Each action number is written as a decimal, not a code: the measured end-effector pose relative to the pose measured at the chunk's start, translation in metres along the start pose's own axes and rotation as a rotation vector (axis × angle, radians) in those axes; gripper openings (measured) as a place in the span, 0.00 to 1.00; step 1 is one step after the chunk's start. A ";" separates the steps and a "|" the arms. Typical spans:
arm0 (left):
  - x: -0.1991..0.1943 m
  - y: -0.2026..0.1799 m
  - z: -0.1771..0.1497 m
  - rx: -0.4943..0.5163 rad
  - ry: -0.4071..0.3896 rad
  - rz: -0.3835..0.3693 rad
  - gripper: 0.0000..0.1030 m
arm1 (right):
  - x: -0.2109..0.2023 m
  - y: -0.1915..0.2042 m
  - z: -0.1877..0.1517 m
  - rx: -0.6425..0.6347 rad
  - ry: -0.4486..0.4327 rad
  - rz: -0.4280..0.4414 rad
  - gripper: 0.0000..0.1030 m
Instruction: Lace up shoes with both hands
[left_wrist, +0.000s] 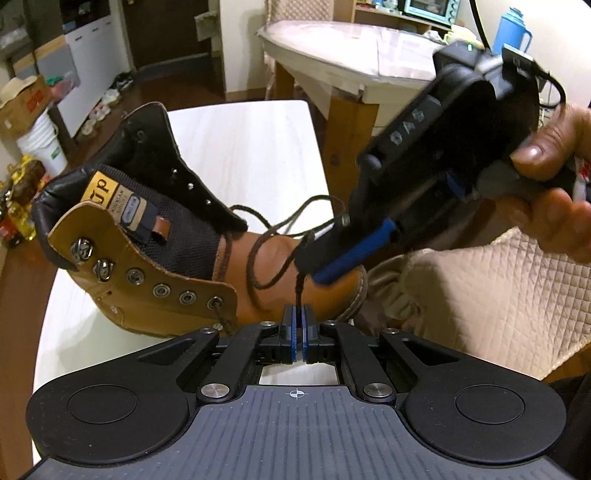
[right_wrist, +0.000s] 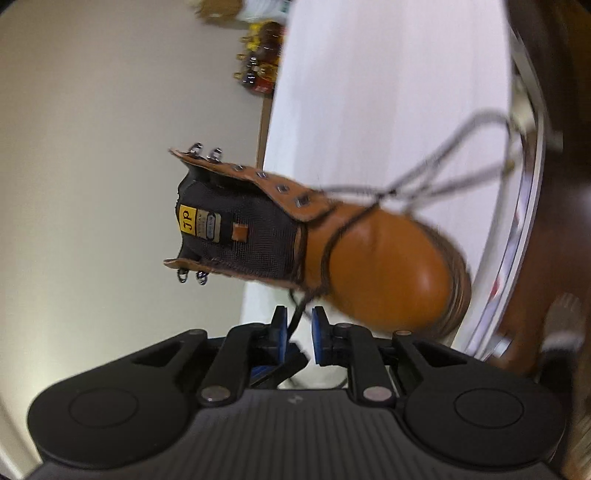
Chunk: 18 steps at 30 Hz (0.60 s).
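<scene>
The boot (left_wrist: 155, 236) lies on the counter (left_wrist: 251, 147) barely laced, only its lowest eyelets threaded, while the left claw (left_wrist: 296, 325) pinches the lace (left_wrist: 300, 284) and the right claw (right_wrist: 296, 328) stands parted around it, ungripping.

Two close wrist views, sharing boot (left_wrist: 288, 258)
</scene>
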<state>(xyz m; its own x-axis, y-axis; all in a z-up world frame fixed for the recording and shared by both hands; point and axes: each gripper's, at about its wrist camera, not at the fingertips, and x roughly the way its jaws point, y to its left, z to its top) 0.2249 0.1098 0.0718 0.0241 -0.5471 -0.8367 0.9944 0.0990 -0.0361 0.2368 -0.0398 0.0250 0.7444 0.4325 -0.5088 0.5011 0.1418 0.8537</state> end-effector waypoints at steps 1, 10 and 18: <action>0.000 0.000 0.000 0.002 0.000 -0.002 0.02 | 0.002 -0.004 -0.004 0.027 0.006 0.007 0.18; -0.003 0.000 0.001 0.000 -0.002 0.006 0.03 | 0.005 0.000 -0.008 0.010 -0.027 0.023 0.04; -0.001 0.024 -0.005 -0.120 0.029 0.082 0.03 | 0.017 0.015 0.023 -0.036 -0.132 0.061 0.04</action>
<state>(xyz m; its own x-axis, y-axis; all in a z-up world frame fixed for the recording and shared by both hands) 0.2478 0.1169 0.0689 0.1003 -0.5089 -0.8549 0.9698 0.2421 -0.0303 0.2670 -0.0514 0.0263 0.8259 0.3204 -0.4640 0.4387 0.1519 0.8857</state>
